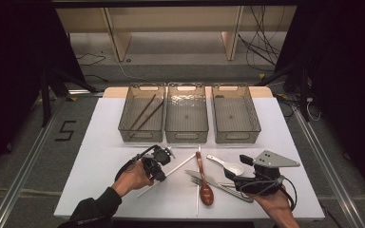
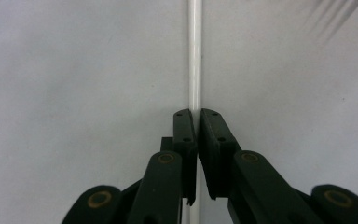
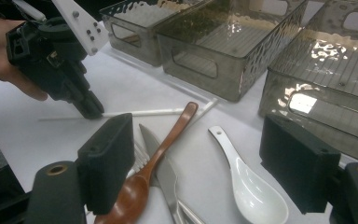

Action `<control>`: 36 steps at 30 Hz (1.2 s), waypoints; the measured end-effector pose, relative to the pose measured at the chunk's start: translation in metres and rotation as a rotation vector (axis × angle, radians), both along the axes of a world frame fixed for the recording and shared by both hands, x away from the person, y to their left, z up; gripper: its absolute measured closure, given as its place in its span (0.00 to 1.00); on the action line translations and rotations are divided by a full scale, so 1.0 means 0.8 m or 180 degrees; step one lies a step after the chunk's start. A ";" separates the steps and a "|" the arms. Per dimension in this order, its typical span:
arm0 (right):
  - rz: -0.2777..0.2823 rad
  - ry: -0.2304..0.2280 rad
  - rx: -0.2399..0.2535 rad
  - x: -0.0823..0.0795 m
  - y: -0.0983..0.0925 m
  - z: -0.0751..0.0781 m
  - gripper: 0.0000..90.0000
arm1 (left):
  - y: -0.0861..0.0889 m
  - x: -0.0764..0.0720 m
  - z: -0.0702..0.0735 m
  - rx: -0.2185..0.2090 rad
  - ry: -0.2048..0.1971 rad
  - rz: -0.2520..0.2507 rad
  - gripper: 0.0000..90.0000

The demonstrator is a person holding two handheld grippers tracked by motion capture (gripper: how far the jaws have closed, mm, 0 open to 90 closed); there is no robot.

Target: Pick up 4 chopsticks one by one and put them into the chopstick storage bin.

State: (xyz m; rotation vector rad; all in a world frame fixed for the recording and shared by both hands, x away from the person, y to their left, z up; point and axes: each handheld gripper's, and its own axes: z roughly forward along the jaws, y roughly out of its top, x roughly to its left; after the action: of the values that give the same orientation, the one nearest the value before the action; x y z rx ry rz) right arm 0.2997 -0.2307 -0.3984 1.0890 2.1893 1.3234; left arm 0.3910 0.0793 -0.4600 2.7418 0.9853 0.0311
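The left gripper view shows the left gripper (image 2: 197, 114) clamped on a white chopstick (image 2: 195, 56); the right gripper (image 3: 205, 154) gapes wide, empty, above a wooden spoon (image 3: 165, 144).

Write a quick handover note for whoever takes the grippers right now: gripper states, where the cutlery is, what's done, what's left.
Left gripper: shut on a white chopstick lying on the white table.
Right gripper: open, holding nothing, over the cutlery pile.
Done: two brown chopsticks lie in the left bin; the middle bin and right bin hold nothing.
Left on the table: a second white chopstick, wooden spoon, white ceramic spoon, knife, fork.
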 end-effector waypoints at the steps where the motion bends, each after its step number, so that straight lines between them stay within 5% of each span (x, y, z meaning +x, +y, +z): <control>1: 0.0000 -0.0001 -0.0001 0.000 0.000 0.000 0.30 | -0.001 0.001 0.000 0.0037 0.0010 -0.0015 0.93; 6: 0.0001 0.0000 -0.0010 0.000 0.000 0.000 0.30 | -0.006 0.001 0.000 0.0130 0.0018 -0.0040 0.92; 16: 0.0002 -0.0001 -0.0014 0.000 0.000 0.000 0.30 | -0.005 -0.002 0.001 0.0109 -0.0040 -0.0084 0.94; 36: -0.0005 0.0002 -0.0001 0.000 0.000 0.000 0.30 | 0.026 0.003 0.029 -0.0115 -0.0119 -0.0030 0.95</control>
State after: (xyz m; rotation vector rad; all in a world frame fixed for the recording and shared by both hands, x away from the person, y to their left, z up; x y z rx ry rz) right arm 0.2996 -0.2309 -0.3981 1.0910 2.1886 1.3223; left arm 0.3936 0.0997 -0.4371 2.7027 0.9537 0.0622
